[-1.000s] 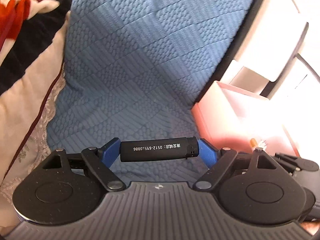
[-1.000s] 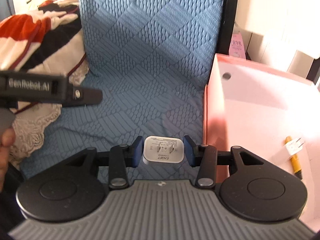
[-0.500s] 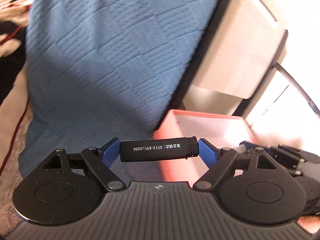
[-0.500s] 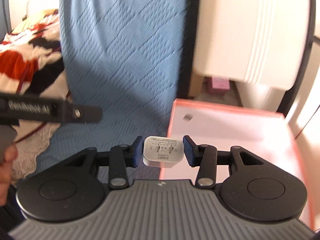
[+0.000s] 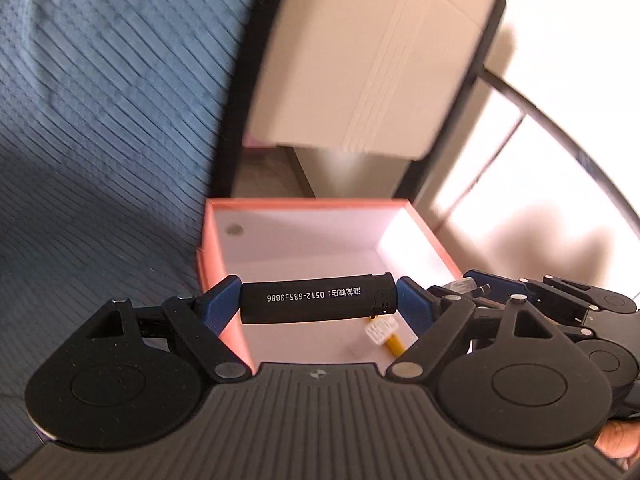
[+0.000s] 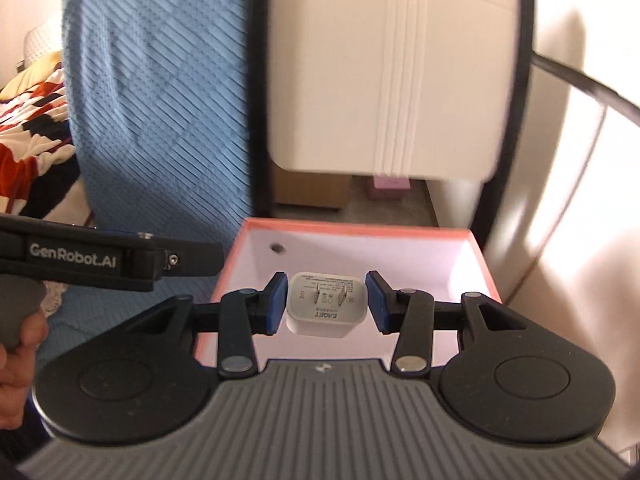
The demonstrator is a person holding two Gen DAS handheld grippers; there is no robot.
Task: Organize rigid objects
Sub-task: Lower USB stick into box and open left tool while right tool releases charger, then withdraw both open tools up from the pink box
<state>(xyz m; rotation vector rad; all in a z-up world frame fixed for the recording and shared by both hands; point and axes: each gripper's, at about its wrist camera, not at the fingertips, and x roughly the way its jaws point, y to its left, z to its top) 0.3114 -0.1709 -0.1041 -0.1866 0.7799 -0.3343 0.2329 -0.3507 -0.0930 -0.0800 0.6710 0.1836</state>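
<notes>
An open pink box (image 5: 320, 205) with a white interior sits beside a blue quilted bed cover (image 5: 100, 120); a round hole (image 5: 234, 231) shows in its far inner wall. Inside the box, on the floor, lie a small white plug piece (image 5: 381, 327) and a yellow stick-like item (image 5: 394, 346) touching it, both partly hidden by the gripper.

The left hand-held gripper (image 5: 318, 303) clamps a black lighter (image 5: 316, 303) endwise between its blue pads, holding it level above the near part of the box; white printed digits run along its side.

The right hand-held gripper (image 6: 326, 305) is over the box too, with a white wall charger (image 6: 326, 305) between its blue pads. The pads stand slightly off the charger's sides, with a gap visible on each side, so the fingers are parted and not pressing it. The charger's two prongs face the camera. Whether it rests on the box floor cannot be told.

A white cabinet (image 6: 384, 72) stands behind the box.
</notes>
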